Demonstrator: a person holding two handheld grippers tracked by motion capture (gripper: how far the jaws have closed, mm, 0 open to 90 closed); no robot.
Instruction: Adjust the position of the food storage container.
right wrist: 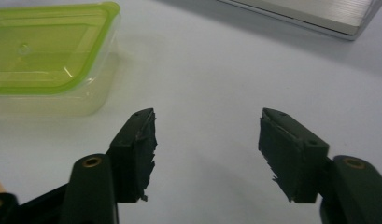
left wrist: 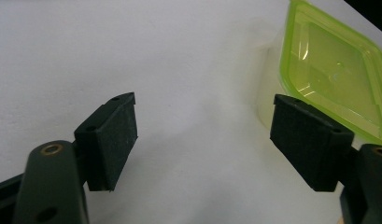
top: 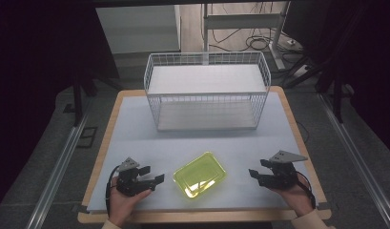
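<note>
Presently, item one: a green-lidded container [top: 200,174], clear-walled with a translucent lime lid, is lying flat on the pale surface [top: 135,129] near its front edge, turned at an angle to that edge. It is sitting between the two tools and touching neither. In the left gripper view the same container [left wrist: 336,74] is showing beyond the right-hand jaw; in the right gripper view it [right wrist: 48,51] is lying off to the upper left, well clear of the jaws.

Item two: the left tool [top: 152,175], held in a person's left hand [top: 123,202], is hovering just beside the container's left corner and pointing towards it. Its jaws are standing apart, with bare surface showing between the black pads [left wrist: 111,140].

Item three: the right tool [top: 256,175], held in the person's right hand [top: 297,195], is waiting on the container's right side, a little farther off than the left one. Its jaws are likewise standing apart and gripping nothing; the pads [right wrist: 137,149] are looking frayed at their lower edges.

Item four: a white wire basket [top: 207,90] is standing at the far half of the surface, well apart from the container and both tools.

Item five: cables [top: 259,43] are lying on the floor beyond the surface.
</note>
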